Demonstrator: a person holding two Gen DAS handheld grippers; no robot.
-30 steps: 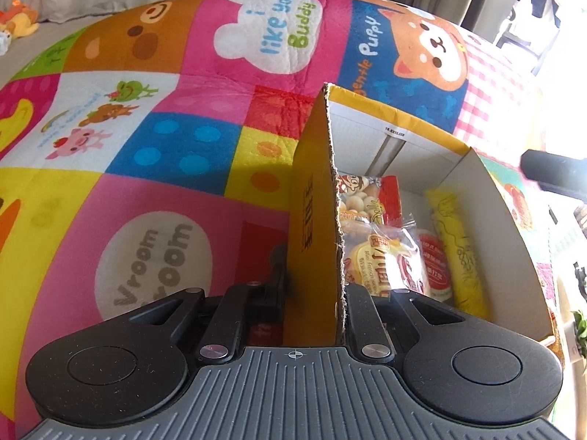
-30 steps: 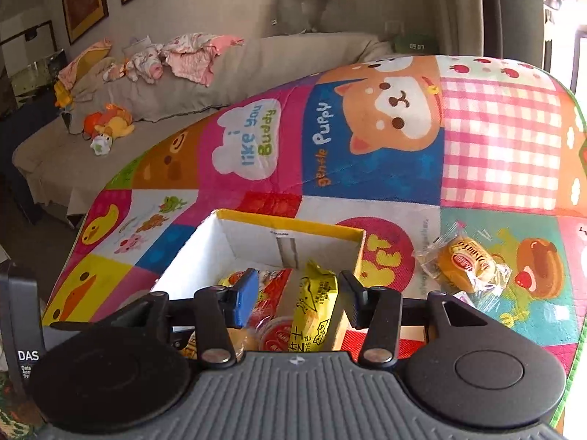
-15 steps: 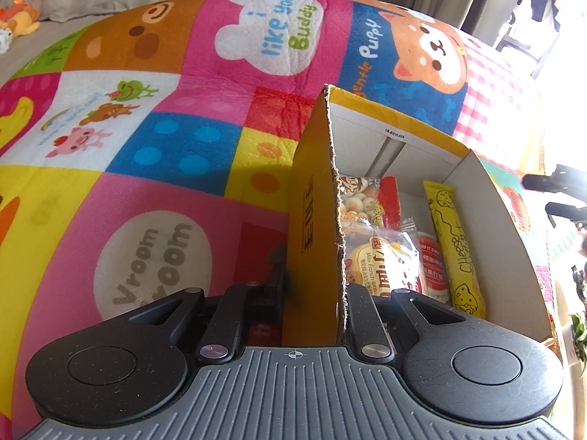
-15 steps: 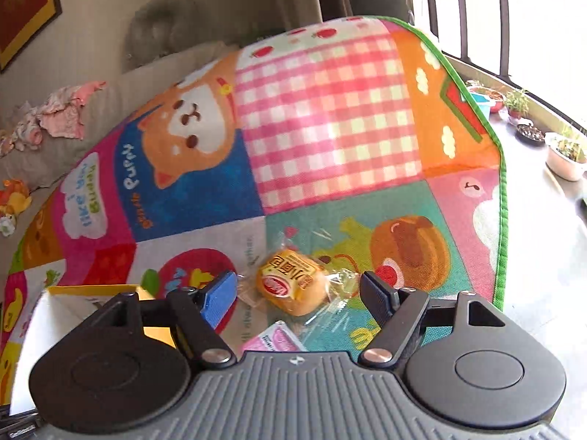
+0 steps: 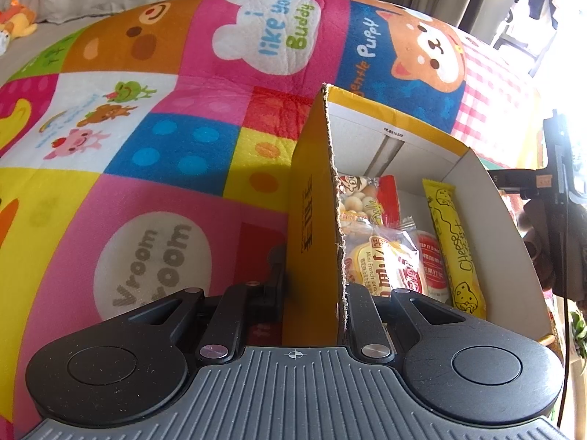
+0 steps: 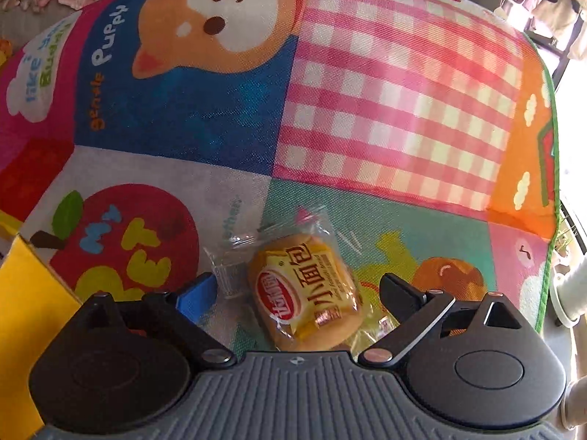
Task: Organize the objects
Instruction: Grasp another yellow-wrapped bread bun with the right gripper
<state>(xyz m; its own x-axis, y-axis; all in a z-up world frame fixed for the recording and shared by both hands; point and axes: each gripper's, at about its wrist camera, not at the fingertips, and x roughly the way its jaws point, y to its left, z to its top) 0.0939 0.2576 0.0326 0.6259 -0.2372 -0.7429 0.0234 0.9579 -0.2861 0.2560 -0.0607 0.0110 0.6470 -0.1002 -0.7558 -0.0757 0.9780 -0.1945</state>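
A: Between the right fingers (image 6: 299,288), what lies there?

B: A small round bread roll in a clear, yellow-printed plastic wrapper (image 6: 306,293), flat on the colourful patchwork play mat (image 6: 385,117). A second ago those fingers hung over the open yellow cardboard box (image 5: 312,198) beside an upright yellow cheese-stick packet (image 5: 453,242); now that packet lies inside the box and the fingers have swung across to the roll. They have just been spreading and stand wide, one either side of it, not pressing.

A: And the left fingers (image 5: 312,289)?

B: Unmoved, clamped together on the box's near wall, one inside, one outside, steadying it.

A: So?

B: One snack is stowed; I judge the roll goes next, needing a soft squeeze.
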